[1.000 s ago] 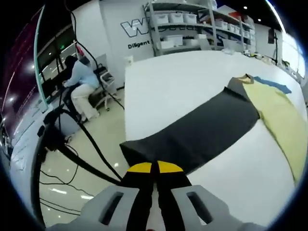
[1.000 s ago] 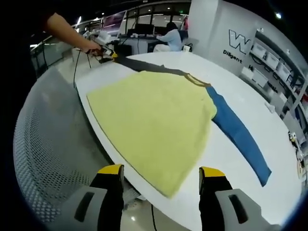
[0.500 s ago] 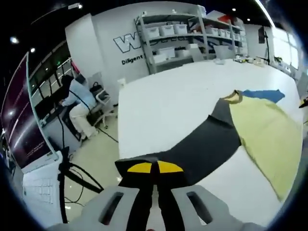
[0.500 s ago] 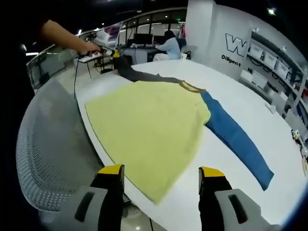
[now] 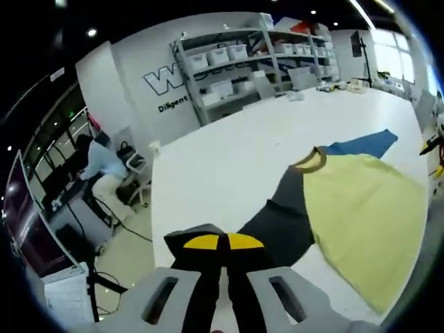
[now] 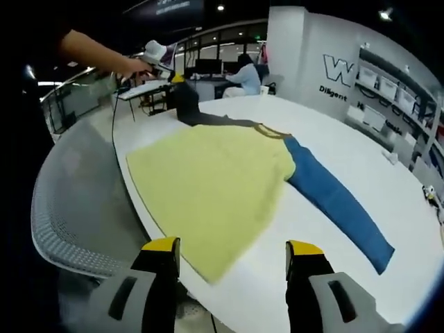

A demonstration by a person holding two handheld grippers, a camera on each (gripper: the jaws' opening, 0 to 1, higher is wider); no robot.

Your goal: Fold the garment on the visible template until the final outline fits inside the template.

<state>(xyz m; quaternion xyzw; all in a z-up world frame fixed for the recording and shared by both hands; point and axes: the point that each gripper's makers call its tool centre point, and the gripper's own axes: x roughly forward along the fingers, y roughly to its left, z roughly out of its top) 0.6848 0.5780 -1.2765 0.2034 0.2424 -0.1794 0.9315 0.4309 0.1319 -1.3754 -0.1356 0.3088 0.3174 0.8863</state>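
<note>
- So the big white desk [image 6: 361, 159] takes up most of the right gripper view, running from the centre out to the right edge; in the left gripper view it spreads across the middle and right.
- The garment [image 6: 215, 184] is spread flat on it: a pale yellow body in the centre of the right gripper view, with a brownish collar [image 6: 267, 130] at its top edge.
- The blue sleeve [image 6: 333, 201] runs flat down toward the lower right of that view.
- The dark grey sleeve [image 5: 277, 218] goes the other way. In the left gripper view it runs from the collar at centre right down to the bottom centre, and its cuff end is lifted off the desk.
- The left gripper [image 5: 223, 243] sits at bottom centre of its own view, yellow tips pressed together and clamped on that grey cuff. In the right gripper view you can spot it at upper left, held by a hand [image 6: 132, 66].
- The right gripper [image 6: 232, 250] is at the bottom of its view, jaws wide apart, nothing between them, with the yellow hem just past the tips.
- A mesh chair [image 6: 76, 208] sits at the left of the right gripper view, beside the desk edge.
</note>
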